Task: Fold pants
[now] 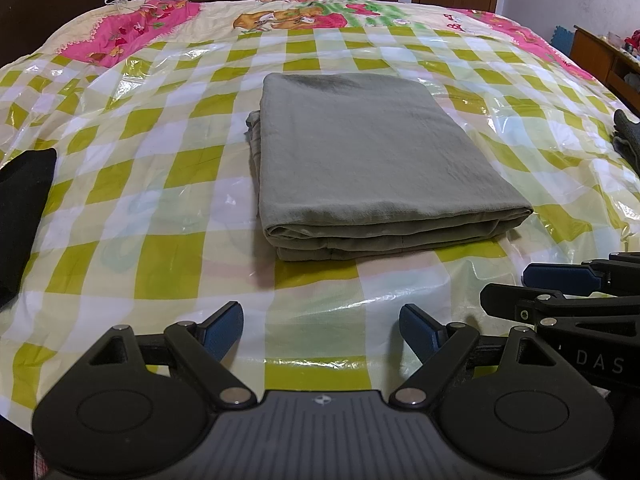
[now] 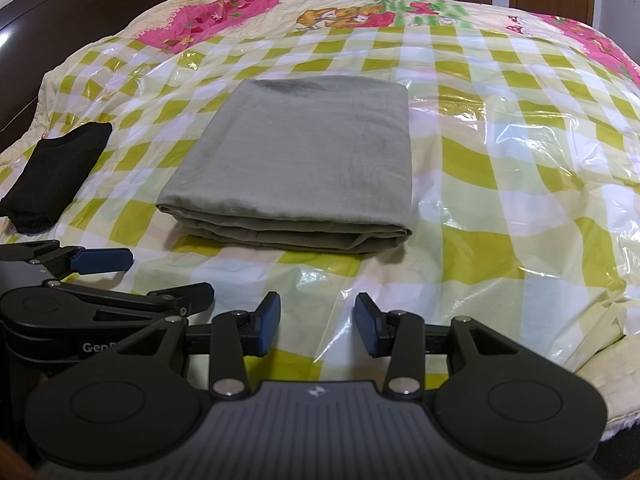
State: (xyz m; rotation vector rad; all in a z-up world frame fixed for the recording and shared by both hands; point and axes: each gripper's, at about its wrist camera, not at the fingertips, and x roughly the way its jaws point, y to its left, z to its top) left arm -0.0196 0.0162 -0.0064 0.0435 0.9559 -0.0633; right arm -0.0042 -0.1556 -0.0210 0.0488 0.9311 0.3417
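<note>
The olive-grey pants lie folded into a neat thick rectangle in the middle of the bed, stacked layers showing along the near edge. My left gripper hovers just short of that edge, open wide with nothing between its blue pads. My right gripper sits beside it, jaws partly apart and holding nothing. Each gripper shows in the other's view: the right one at the lower right, the left one at the lower left. Neither touches the pants.
A glossy green-and-white checked plastic sheet covers the bed over a pink cartoon quilt. A folded black garment lies to the left, and a dark grey item at the right edge. A dark headboard and a wooden cabinet flank the bed.
</note>
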